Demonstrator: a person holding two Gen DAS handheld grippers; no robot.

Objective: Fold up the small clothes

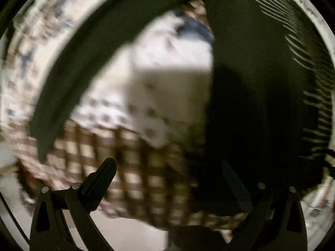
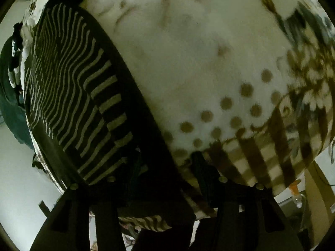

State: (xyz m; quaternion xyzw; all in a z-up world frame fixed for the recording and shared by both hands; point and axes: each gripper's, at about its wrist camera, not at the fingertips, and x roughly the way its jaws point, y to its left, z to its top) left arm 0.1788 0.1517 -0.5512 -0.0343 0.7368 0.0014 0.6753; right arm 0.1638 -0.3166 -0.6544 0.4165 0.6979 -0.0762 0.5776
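Note:
A dark garment with thin pale stripes (image 1: 261,83) fills the right of the blurred left wrist view and lies over a patterned blanket. My left gripper (image 1: 167,179) stands with its left finger (image 1: 102,177) bare over brown check cloth and its right finger hidden in the dark cloth. In the right wrist view the same striped garment (image 2: 69,96) runs across the left and down between my right gripper's (image 2: 167,167) fingers (image 2: 201,167). Dark cloth fills the gap, so the right gripper looks shut on it.
The blanket (image 2: 209,52) is white with brown dots, brown check and leafy prints. A teal cloth (image 2: 12,113) lies at the far left edge. A pale floor (image 2: 18,188) and an orange-tipped object (image 2: 293,188) show past the blanket's edge.

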